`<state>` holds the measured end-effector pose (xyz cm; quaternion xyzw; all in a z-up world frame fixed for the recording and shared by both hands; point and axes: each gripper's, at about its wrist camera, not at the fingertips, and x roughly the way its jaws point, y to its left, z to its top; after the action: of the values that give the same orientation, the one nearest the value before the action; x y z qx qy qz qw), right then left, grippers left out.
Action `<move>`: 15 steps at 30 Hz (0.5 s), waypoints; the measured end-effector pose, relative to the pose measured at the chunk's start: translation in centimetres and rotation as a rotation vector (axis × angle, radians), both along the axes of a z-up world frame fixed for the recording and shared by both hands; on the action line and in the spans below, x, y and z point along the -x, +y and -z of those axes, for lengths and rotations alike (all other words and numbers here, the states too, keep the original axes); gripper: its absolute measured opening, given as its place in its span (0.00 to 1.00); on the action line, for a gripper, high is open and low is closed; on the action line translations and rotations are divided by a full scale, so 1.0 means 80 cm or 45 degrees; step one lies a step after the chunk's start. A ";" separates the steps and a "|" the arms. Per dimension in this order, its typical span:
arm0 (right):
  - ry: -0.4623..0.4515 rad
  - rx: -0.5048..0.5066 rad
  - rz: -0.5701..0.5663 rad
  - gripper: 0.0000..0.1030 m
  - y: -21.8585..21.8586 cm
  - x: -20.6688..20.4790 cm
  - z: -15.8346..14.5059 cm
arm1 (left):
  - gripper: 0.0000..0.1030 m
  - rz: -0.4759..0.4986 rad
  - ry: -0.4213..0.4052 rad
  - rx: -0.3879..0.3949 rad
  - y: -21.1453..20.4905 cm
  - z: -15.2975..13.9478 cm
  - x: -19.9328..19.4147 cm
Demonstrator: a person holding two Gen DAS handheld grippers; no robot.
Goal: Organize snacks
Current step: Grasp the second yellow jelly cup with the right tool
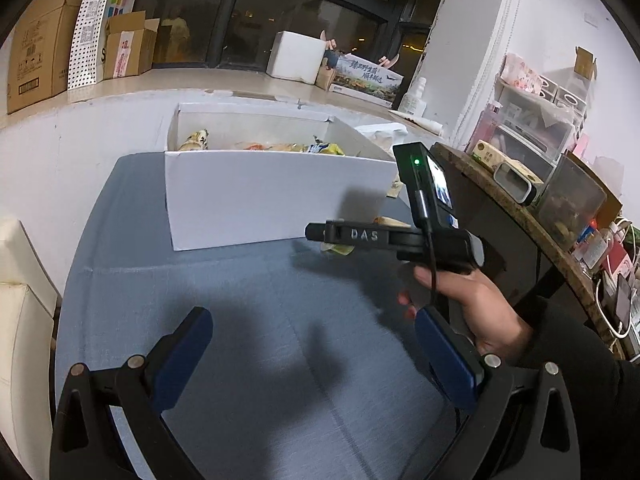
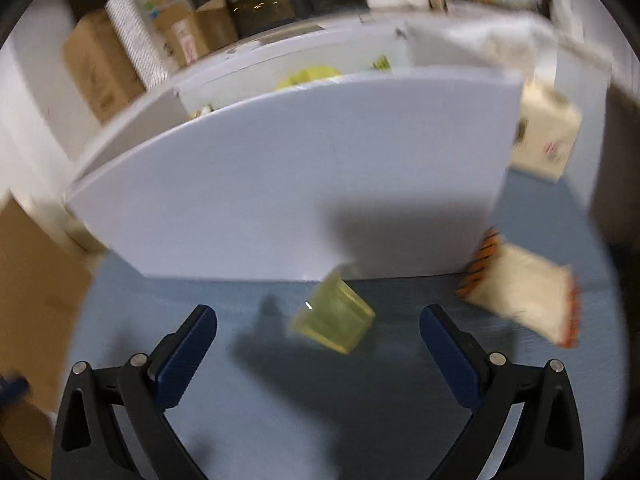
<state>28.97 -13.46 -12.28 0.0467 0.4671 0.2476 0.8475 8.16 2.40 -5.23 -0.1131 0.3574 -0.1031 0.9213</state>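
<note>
A white open box (image 1: 256,196) stands on the blue-grey table (image 1: 240,320) with several snack packs (image 1: 296,147) inside. In the right wrist view the box (image 2: 300,184) fills the middle. A yellow-green snack pack (image 2: 334,318) lies on the table in front of it, just ahead of my open right gripper (image 2: 318,328). A white pack with orange edges (image 2: 528,296) lies to the right by the box corner. My left gripper (image 1: 314,334) is open and empty over bare table. The right gripper tool (image 1: 360,235) shows side-on, near the box's right end.
A cream carton (image 2: 548,132) stands behind the box at right. A dark round side table (image 1: 520,216) with clutter is at right. Cardboard boxes (image 1: 40,40) and a white foam box (image 1: 296,56) sit on the back ledge. A cream seat (image 1: 20,300) is at left.
</note>
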 end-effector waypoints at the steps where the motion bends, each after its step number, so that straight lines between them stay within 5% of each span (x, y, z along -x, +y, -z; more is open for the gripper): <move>1: 0.006 0.011 0.021 0.99 -0.001 -0.003 0.005 | 1.00 -0.004 0.004 0.004 0.002 0.001 -0.001; 3: -0.040 0.063 0.038 0.86 0.000 0.000 0.006 | 1.00 -0.007 0.005 0.017 0.005 0.002 -0.001; 4: -0.046 0.084 0.029 0.57 0.001 0.002 0.006 | 1.00 -0.012 0.006 0.022 0.006 0.003 -0.001; 5: -0.045 0.087 0.014 0.45 0.000 0.004 0.004 | 1.00 -0.014 0.008 0.023 0.008 0.004 -0.001; 15: -0.191 0.009 -0.084 0.45 -0.066 0.075 -0.036 | 1.00 0.042 0.036 -0.025 -0.018 0.012 -0.028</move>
<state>22.95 -18.74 -9.39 0.0097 0.4042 0.2765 0.8718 10.39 0.99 -6.17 -0.0995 0.3730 -0.1131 0.9155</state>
